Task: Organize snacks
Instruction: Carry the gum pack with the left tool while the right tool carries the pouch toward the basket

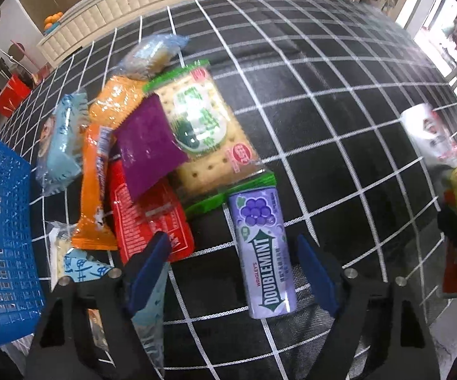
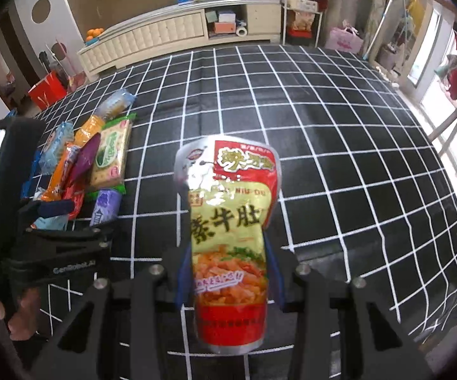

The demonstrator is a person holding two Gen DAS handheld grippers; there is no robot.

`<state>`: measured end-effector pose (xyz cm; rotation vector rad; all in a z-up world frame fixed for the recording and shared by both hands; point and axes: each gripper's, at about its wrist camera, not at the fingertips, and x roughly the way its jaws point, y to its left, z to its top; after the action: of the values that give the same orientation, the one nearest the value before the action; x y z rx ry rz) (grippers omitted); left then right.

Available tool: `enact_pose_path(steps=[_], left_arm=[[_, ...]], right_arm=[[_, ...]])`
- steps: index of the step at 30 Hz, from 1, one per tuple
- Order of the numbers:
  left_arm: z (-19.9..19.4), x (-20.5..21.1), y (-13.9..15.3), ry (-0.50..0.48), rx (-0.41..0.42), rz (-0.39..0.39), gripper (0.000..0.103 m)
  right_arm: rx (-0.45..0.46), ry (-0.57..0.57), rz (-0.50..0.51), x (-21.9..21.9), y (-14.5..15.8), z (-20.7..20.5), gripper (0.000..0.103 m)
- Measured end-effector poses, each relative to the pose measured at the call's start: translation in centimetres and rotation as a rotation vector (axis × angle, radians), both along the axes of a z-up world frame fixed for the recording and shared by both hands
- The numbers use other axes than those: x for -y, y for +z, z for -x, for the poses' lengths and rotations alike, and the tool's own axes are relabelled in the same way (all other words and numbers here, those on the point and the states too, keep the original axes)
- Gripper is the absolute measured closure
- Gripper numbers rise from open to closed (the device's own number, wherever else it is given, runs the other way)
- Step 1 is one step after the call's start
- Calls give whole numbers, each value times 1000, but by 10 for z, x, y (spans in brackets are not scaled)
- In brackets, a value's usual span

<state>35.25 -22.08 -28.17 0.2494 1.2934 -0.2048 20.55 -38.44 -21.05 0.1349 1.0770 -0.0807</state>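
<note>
Right tongs [image 2: 228, 272] clenched on the yellow-and-red snack pouch [image 2: 228, 221], held upright above the black grid-patterned counter [image 2: 339, 158]. Left tongs [image 1: 233, 272] released, their 2 blue fingers [image 1: 147, 269] straddling the purple Doublemint pack [image 1: 263, 253] lying on the counter. Snack pile [image 1: 152, 139] just beyond; blue basket [image 1: 0, 231] at far left.

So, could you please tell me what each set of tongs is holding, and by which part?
The right tongs pinch the yellow-red snack pouch by its lower sides; the left tongs are open, straddling the Doublemint pack.
</note>
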Motion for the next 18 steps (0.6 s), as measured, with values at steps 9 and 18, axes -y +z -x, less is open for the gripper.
enact_pose_path(steps=[9, 18], left_arm=[[16, 2, 6, -22, -21, 70, 74], [68, -23, 31, -22, 1, 125, 75]], right_arm=[[1, 0, -13, 0, 2, 7, 58], [-5, 14, -36, -20, 17, 20, 58]])
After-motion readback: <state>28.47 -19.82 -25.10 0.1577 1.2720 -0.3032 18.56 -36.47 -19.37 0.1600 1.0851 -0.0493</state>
